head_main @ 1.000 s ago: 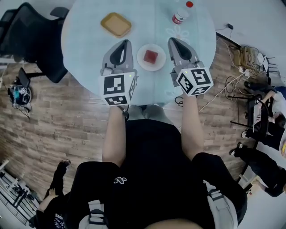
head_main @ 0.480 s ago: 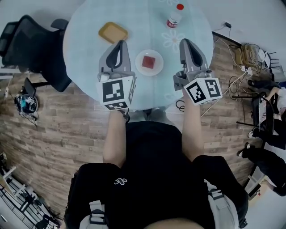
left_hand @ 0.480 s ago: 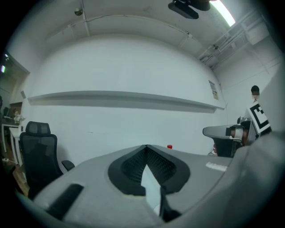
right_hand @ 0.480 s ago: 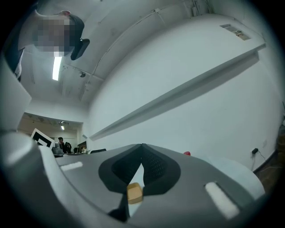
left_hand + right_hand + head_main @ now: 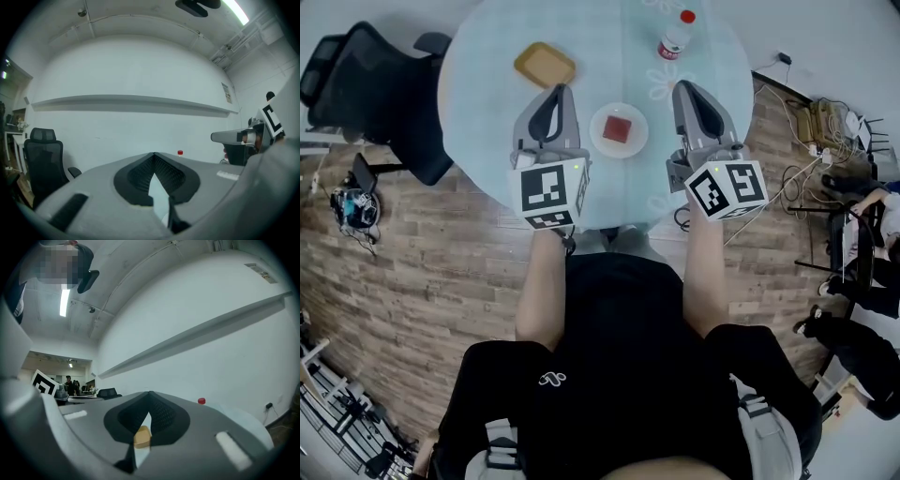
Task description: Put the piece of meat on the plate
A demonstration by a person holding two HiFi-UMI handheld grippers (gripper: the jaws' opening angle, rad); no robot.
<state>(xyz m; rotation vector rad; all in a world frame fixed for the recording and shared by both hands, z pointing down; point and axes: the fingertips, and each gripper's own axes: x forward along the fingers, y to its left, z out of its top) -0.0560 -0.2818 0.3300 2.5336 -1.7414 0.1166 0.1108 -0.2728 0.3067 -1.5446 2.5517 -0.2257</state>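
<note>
A red piece of meat (image 5: 618,128) lies on the small white plate (image 5: 602,139) near the front of the round table (image 5: 487,84). My left gripper (image 5: 566,88) hovers just left of the plate, shut and empty. My right gripper (image 5: 682,85) hovers to the plate's right, also shut with nothing held. In the left gripper view the jaws (image 5: 153,153) meet at their tips against a white wall. The right gripper view shows its jaws (image 5: 149,392) closed too, with a bit of yellow visible through the slit behind the tips.
A yellow tray (image 5: 545,65) sits at the table's back left. A bottle with a red cap (image 5: 675,36) stands at the back right. A black office chair (image 5: 370,89) is left of the table. Cables and bags lie on the floor at the right.
Both grippers have lifted a little, and the right one has drawn away from the plate to the right. The meat has stayed on the plate.
</note>
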